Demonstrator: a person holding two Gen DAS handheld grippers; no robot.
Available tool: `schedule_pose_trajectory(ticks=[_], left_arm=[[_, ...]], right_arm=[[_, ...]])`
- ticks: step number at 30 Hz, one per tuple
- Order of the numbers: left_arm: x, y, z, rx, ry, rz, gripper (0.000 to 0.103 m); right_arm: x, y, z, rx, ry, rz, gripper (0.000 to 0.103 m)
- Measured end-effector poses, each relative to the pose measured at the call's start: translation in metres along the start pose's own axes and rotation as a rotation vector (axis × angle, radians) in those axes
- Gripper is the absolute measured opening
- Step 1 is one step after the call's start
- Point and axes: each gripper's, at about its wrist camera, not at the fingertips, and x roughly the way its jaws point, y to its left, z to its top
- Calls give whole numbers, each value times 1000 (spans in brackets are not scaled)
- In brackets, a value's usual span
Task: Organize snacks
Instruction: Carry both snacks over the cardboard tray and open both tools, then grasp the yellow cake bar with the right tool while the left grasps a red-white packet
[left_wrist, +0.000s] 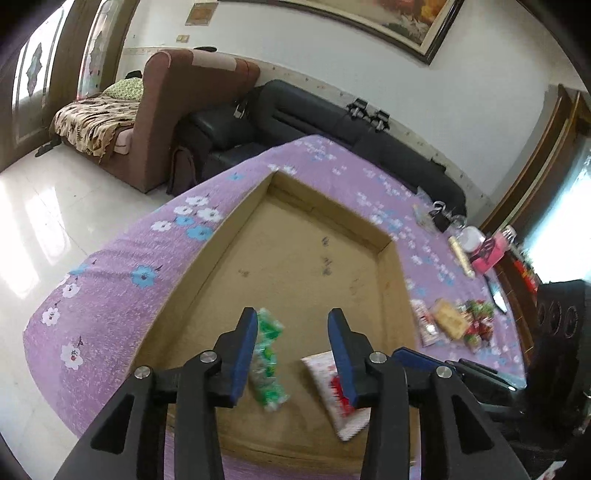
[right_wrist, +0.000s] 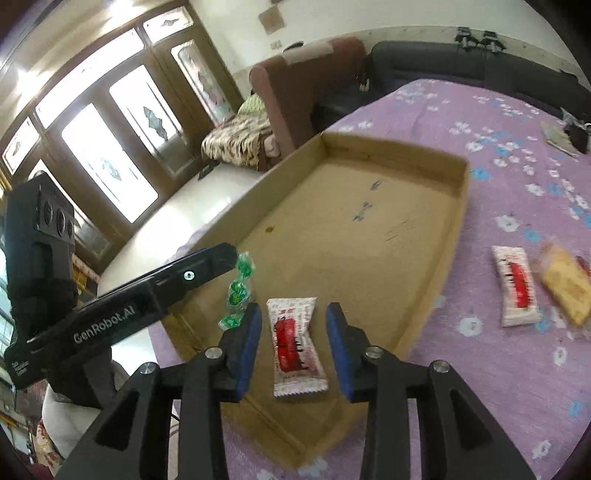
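A shallow cardboard tray lies on a purple flowered cloth. My left gripper is open above the tray's near end. A strip of green candy hangs or falls blurred beside its left finger; it also shows in the right wrist view under the left gripper's tip. My right gripper is open over a white and red snack packet lying in the tray, seen too from the left wrist.
On the cloth right of the tray lie another white and red packet, a yellow packet and more snacks. Bottles and clutter sit at the table's far right. Sofas stand beyond the table.
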Motion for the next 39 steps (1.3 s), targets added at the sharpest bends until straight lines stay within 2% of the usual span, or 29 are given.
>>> schedule_pose_trajectory(ticks=[1, 3, 6, 12, 14, 21, 27, 31, 32, 34, 39], left_arm=[[-4, -4, 0, -1, -7, -9, 44], [-10, -13, 2, 5, -21, -29, 53], [-18, -30, 1, 35, -44, -53, 60], [-16, -65, -8, 125, -19, -123, 61], [-14, -73, -13, 148, -2, -136, 61], [-3, -95, -23, 203, 45, -164, 61], [1, -101, -27, 217, 69, -168, 63], [5, -103, -29, 220, 83, -174, 63], [6, -104, -29, 221, 88, -175, 63], [10, -108, -31, 227, 99, -179, 63], [15, -127, -38, 272, 127, -199, 63]], right_arm=[[-10, -7, 0, 14, -24, -5, 37], [-25, -19, 0, 40, -56, -19, 39], [-48, -46, -1, 67, -100, -82, 40], [-60, -130, 7, 88, -109, -354, 41], [-60, -152, 8, 75, -96, -400, 41], [-46, -167, 23, -19, -63, -418, 41], [-12, -166, 27, -68, 29, -402, 43], [-2, -166, 17, -51, 74, -363, 39], [-2, -162, 13, -67, 67, -390, 36], [-7, -158, 7, -51, 75, -387, 33], [-28, -153, -17, -19, 66, -398, 33]])
